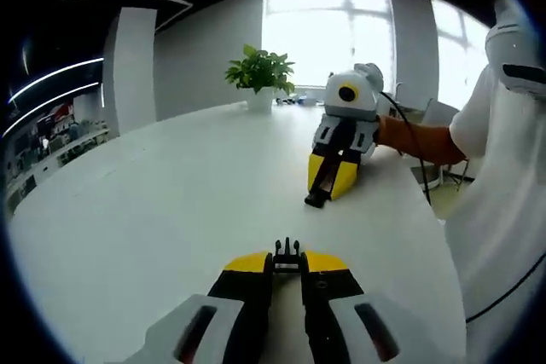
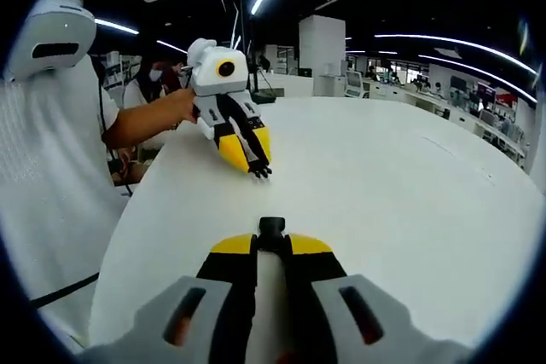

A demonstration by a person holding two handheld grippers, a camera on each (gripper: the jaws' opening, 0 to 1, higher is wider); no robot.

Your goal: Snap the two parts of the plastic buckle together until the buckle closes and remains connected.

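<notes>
In the left gripper view my left gripper point(image 1: 287, 265) is shut on the black pronged half of the buckle point(image 1: 287, 251), whose prongs stick out past the yellow jaw tips. Across the white table point(image 1: 171, 202) my right gripper point(image 1: 321, 192) points down at the surface with a black piece point(image 1: 315, 200) at its tip. In the right gripper view my right gripper point(image 2: 271, 246) is shut on the black socket half point(image 2: 271, 227). Farther off, my left gripper point(image 2: 255, 162) holds the pronged half point(image 2: 260, 172) just above the table point(image 2: 384, 193). The two halves are well apart.
A potted plant point(image 1: 260, 74) stands at the table's far side before bright windows. The person in white point(image 1: 503, 202) stands past the table edge, with an orange sleeve point(image 1: 418, 141) behind the right gripper. Office desks point(image 2: 426, 91) lie beyond the table.
</notes>
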